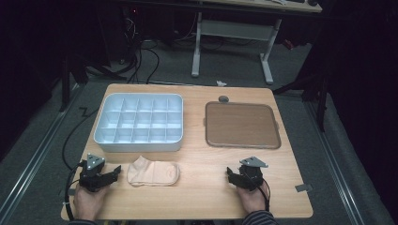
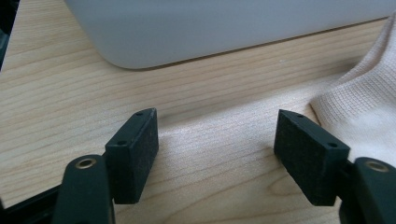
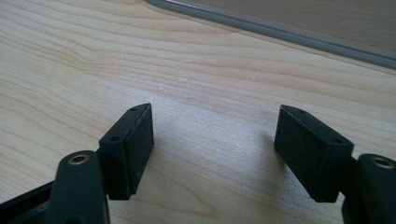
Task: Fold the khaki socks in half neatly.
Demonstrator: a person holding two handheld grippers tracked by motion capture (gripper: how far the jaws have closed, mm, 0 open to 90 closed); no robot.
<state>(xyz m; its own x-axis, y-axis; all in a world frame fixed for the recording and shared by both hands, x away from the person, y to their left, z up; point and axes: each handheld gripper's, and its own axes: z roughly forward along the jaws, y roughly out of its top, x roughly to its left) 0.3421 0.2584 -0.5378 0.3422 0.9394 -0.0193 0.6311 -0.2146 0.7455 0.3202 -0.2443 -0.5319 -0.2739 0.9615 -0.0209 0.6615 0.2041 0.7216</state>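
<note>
Left gripper (image 1: pixel 117 169): rests at the near left of the bench (image 1: pixel 197 197), jaws spread wide with nothing between them — aimed rightward at the sock, which lies just beside the tips, so this looks like the side meant to take it.

Sock (image 1: pixel 154 172): pale beige, flat on the bench near its front edge, just in front of the divided bin and between the two grippers, much closer to the left one. Lying flat and free of everything else, it should be easy to pinch at its left end.

Divided bin (image 1: pixel 139 123): white, many small compartments, all seemingly bare, on the far left half of the bench — likely where the sock is bound, hence its place directly behind it.

Brown tray (image 1: pixel 242 124): flat, on the far right half, well apart from the sock.

Right gripper (image 1: pixel 231 174): near right of the bench, jaws likewise apart and holding nothing — parked over bare wood, seemingly waiting.

High view: gives the whole layout, both hands and the bin's grid.

Left gripper view: shows the sock's (image 2: pixel 362 112) ribbed knit just off the right jaw and the bin's (image 2: pixel 224 28) rounded near wall, but no compartments.

Right gripper view: shows wood grain between the jaws and the tray's (image 3: pixel 299 21) grey rim at the far edge.
</note>
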